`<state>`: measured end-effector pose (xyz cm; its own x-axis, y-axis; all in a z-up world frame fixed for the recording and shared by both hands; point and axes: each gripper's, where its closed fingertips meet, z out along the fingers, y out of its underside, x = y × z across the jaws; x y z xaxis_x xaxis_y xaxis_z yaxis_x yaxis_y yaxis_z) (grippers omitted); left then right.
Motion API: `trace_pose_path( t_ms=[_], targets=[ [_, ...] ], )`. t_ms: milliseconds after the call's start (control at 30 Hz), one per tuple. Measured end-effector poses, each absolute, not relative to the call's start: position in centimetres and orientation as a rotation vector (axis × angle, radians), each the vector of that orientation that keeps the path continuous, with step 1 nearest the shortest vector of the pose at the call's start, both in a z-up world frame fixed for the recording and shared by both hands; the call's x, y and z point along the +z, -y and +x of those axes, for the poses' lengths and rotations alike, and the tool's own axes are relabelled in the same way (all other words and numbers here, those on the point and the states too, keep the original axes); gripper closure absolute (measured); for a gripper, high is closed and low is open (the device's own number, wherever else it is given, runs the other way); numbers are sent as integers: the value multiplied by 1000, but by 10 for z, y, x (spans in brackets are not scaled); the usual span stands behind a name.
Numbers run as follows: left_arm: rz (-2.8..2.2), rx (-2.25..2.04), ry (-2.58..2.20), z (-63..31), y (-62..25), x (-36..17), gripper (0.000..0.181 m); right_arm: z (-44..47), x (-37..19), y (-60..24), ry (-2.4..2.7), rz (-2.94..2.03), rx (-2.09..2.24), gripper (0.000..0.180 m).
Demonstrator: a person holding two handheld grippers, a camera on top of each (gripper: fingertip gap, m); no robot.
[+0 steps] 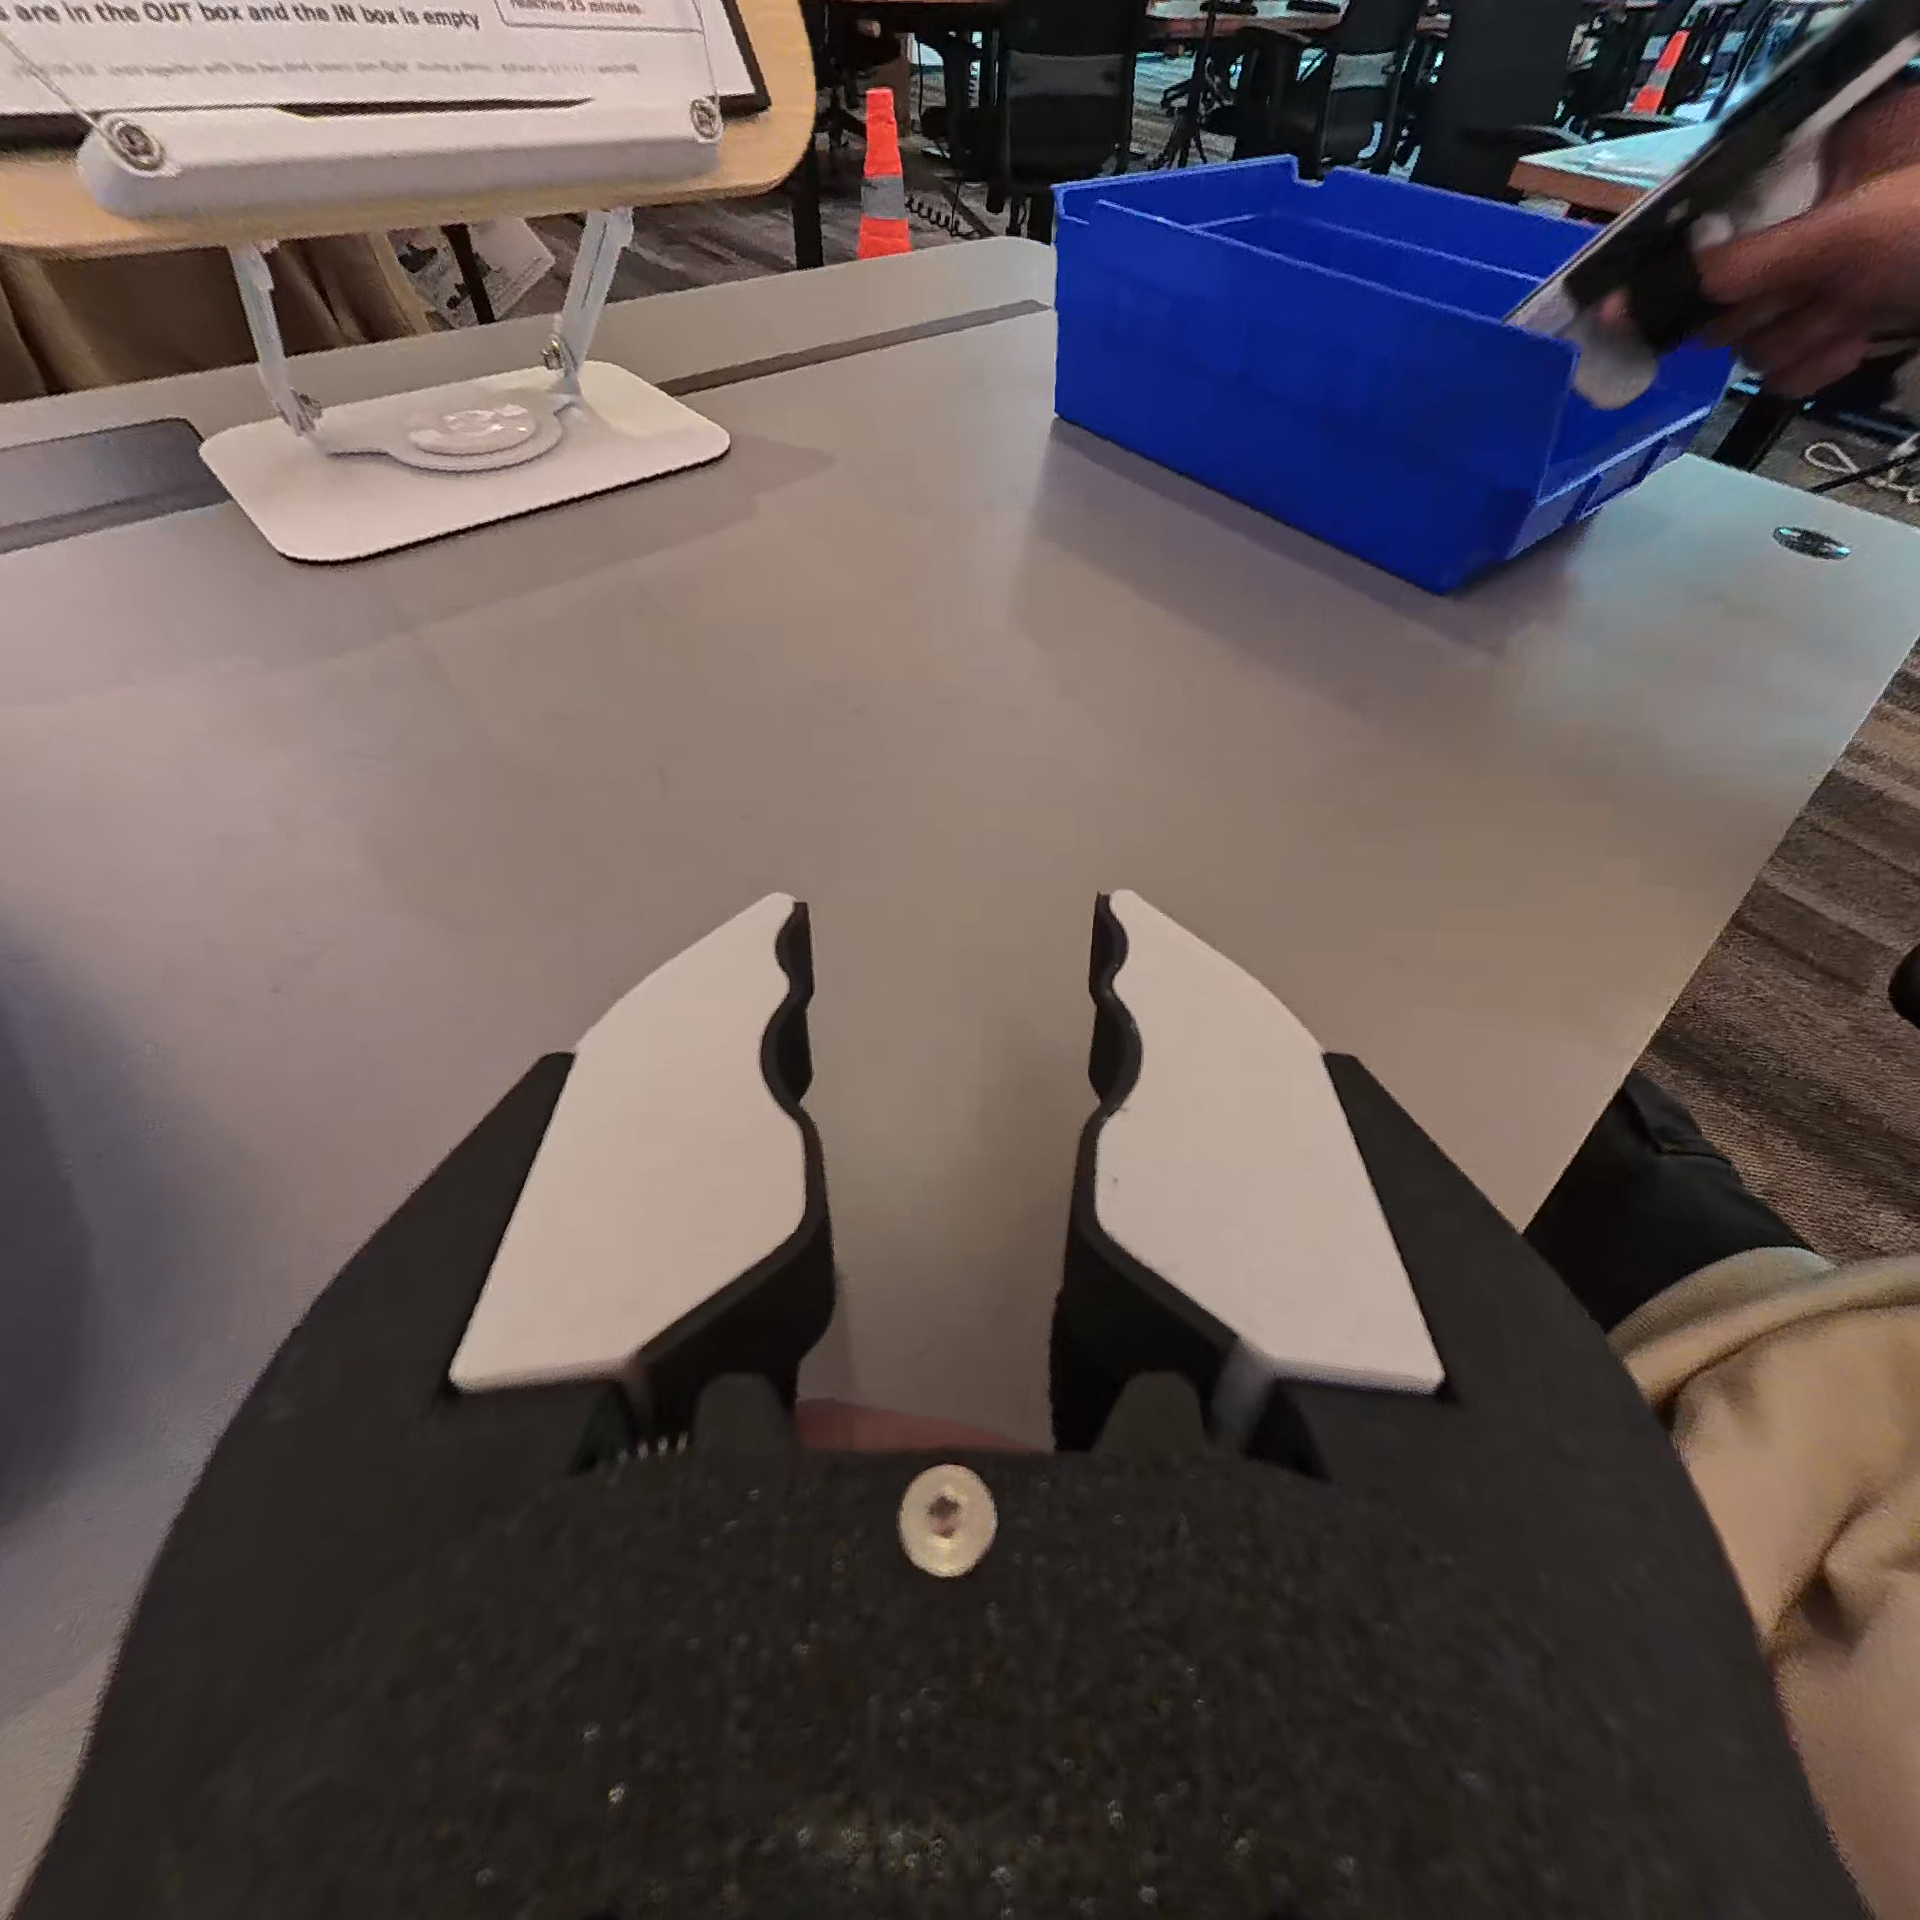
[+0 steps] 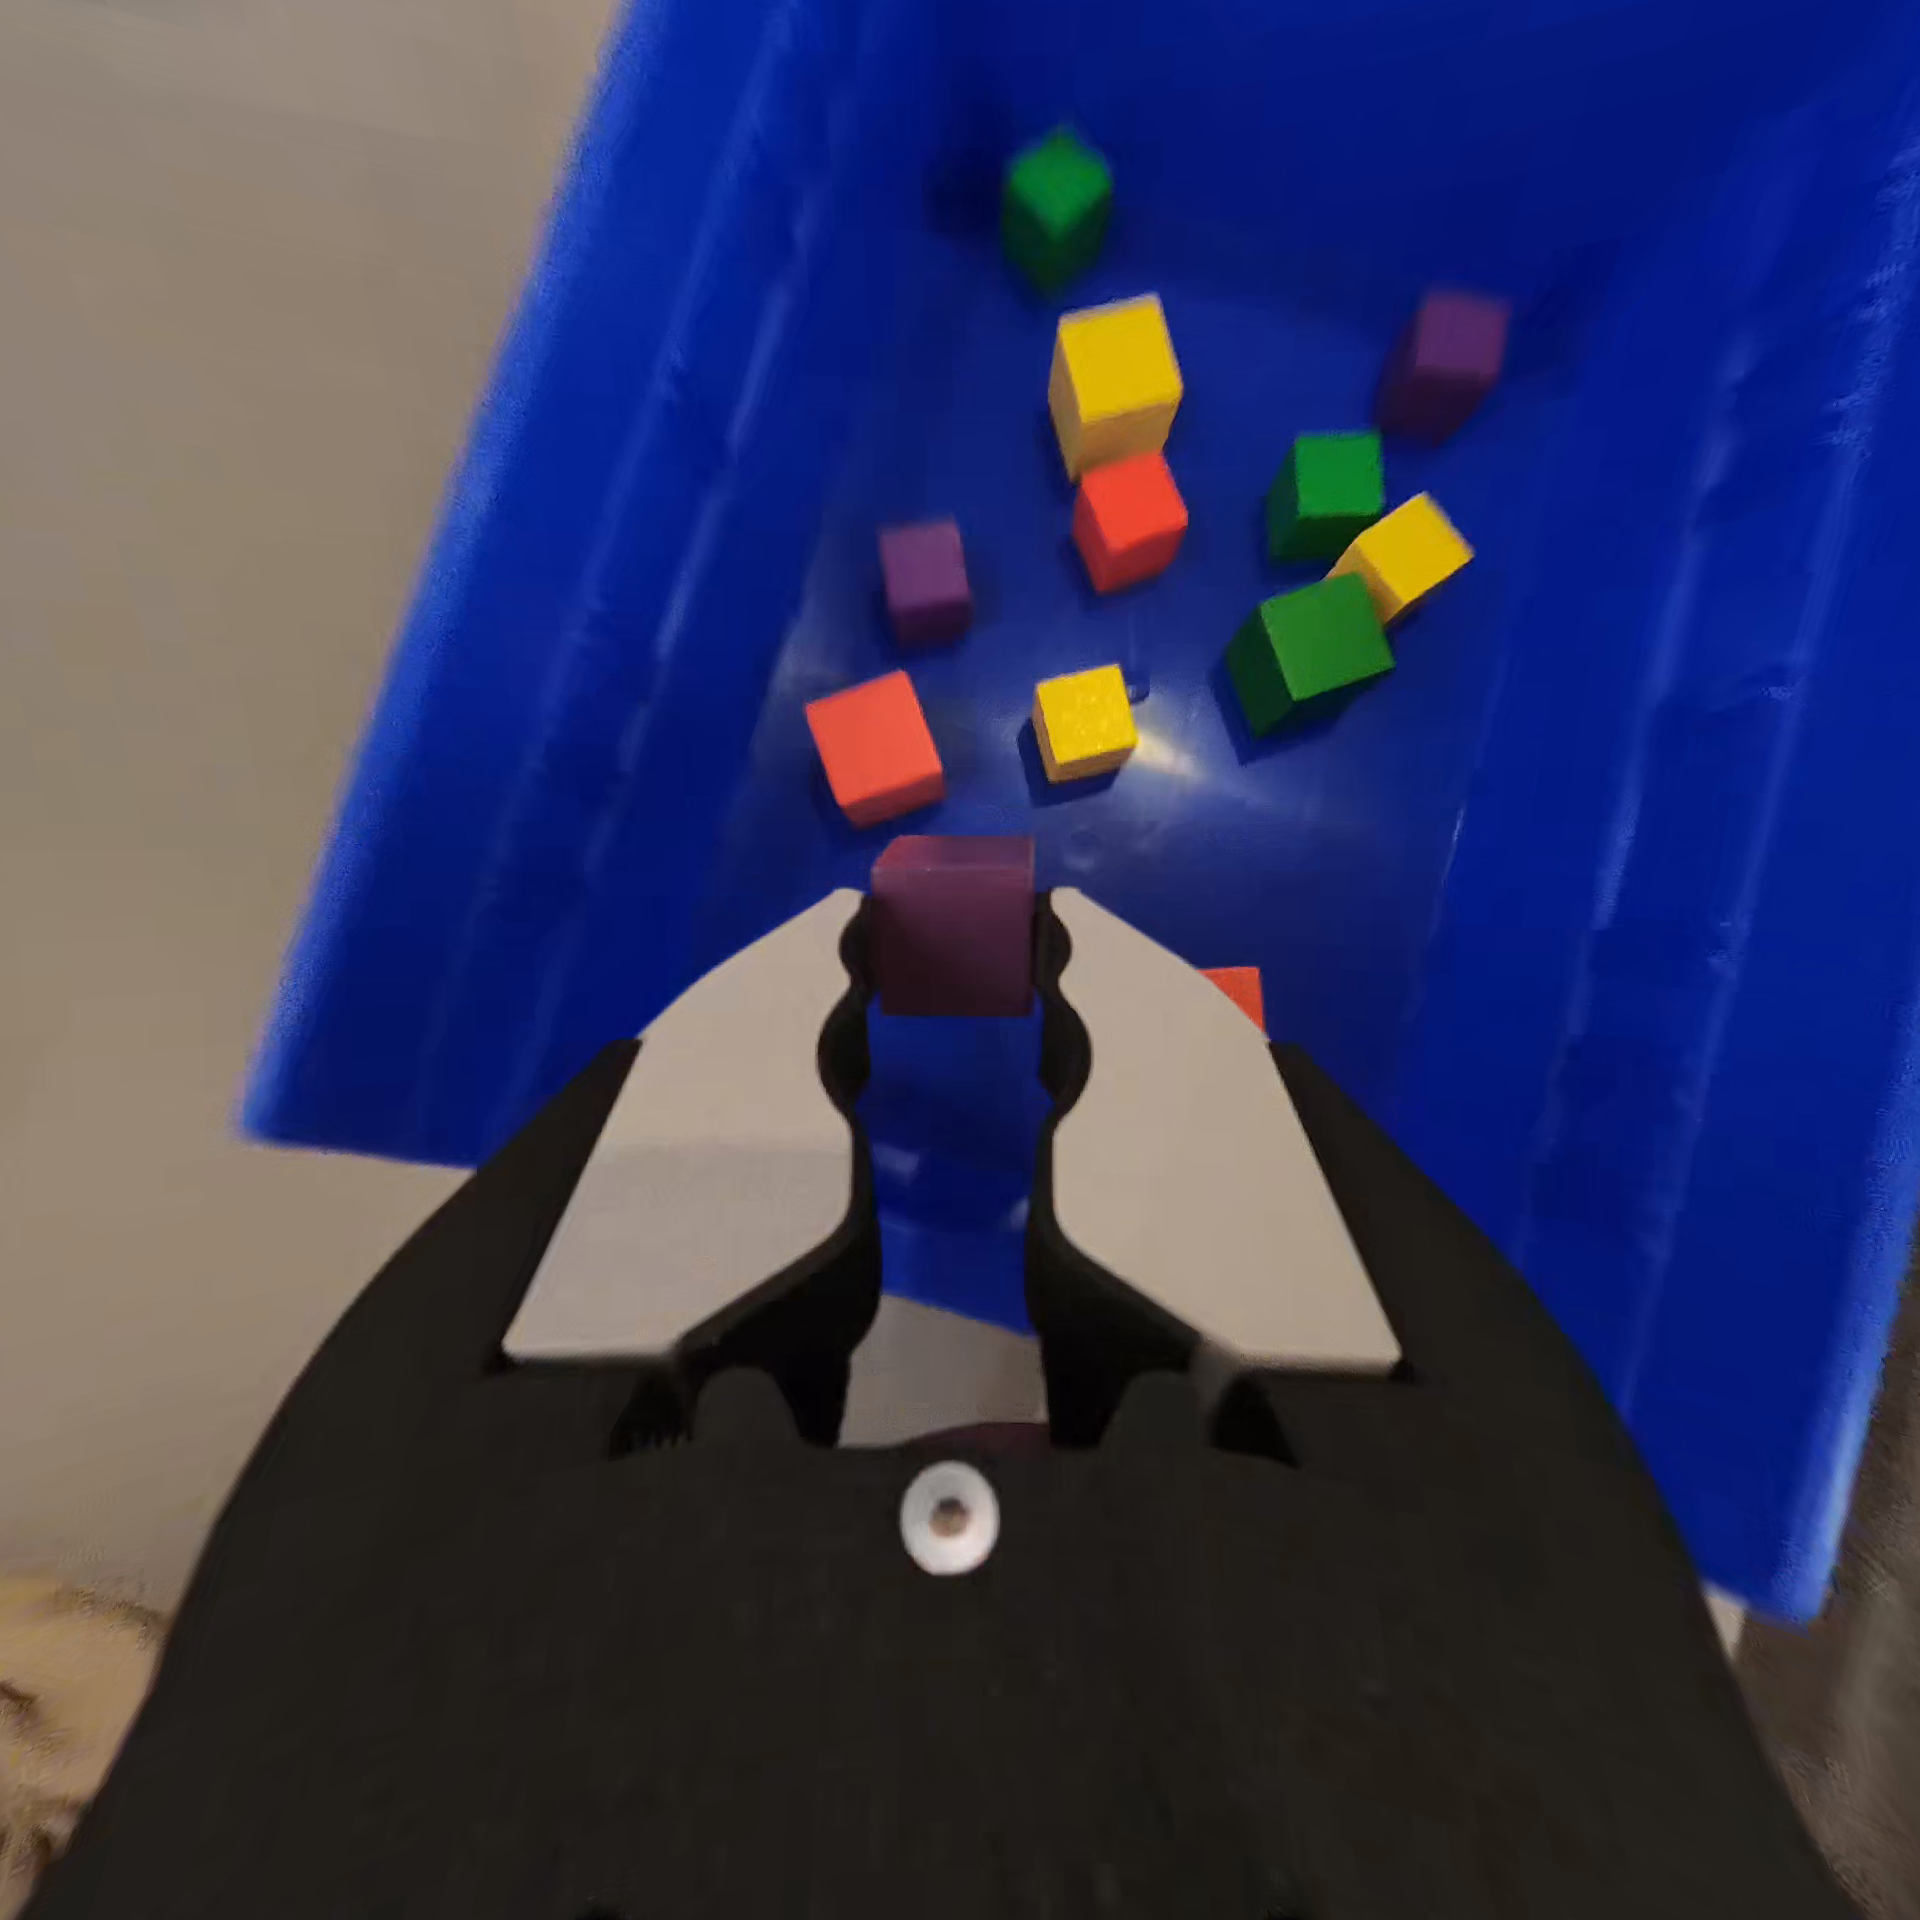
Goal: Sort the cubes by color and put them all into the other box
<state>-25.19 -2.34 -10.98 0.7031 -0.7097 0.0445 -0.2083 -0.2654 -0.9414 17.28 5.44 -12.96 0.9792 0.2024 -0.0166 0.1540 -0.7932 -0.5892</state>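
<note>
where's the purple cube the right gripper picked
In the right wrist view, the purple cube sits clamped between the right gripper fingertips, over the blue bin, just below the nearest orange cube.

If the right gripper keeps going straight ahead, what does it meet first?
Probably the blue box floor just ahead of the held purple cube, between the orange cube and yellow cube. Depth is unclear.

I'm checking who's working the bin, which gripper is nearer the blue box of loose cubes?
Right. The right gripper is over the blue box, shut on a purple cube. The left gripper hangs open over bare table, well short of the box.
</note>
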Motion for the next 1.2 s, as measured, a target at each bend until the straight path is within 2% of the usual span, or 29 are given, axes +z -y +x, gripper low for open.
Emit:
trace_pose_path(
  t_ms=[100,300,367,433,533,667,833,1000,1100,1200],
  targets=[
    [-1835,-573,-740,-254,24,-114,131,186,-159,-65,306,-2657,-62,151],
    [-1823,-556,-763,-253,28,-114,130,168,-183,-61,367,-2785,7,150],
    [-1822,-552,-763,-254,28,-113,130,164,-176,-64,364,-2730,29,139],
    [-1822,-560,-755,-254,29,-112,129,165,-156,-65,326,-2621,23,137],
    [-1821,-574,-757,-256,31,-111,129,163,-94,-49,177,-2272,51,137],
    [-1818,-548,-746,-262,29,-110,129,142,-29,20,32,-1682,185,142],
    [-1843,-566,-751,-257,29,-118,129,113,-95,91,-9,-1585,137,147],
    [-1853,-565,-812,-238,32,-126,129,113,-114,90,-7,-1682,207,139],
    [-1855,-553,-849,-229,35,-130,128,147,-126,79,-69,-1779,138,132],
    [-1848,-539,-859,-221,36,-132,128,224,-108,66,-163,-1732,-96,127]
  ],
)
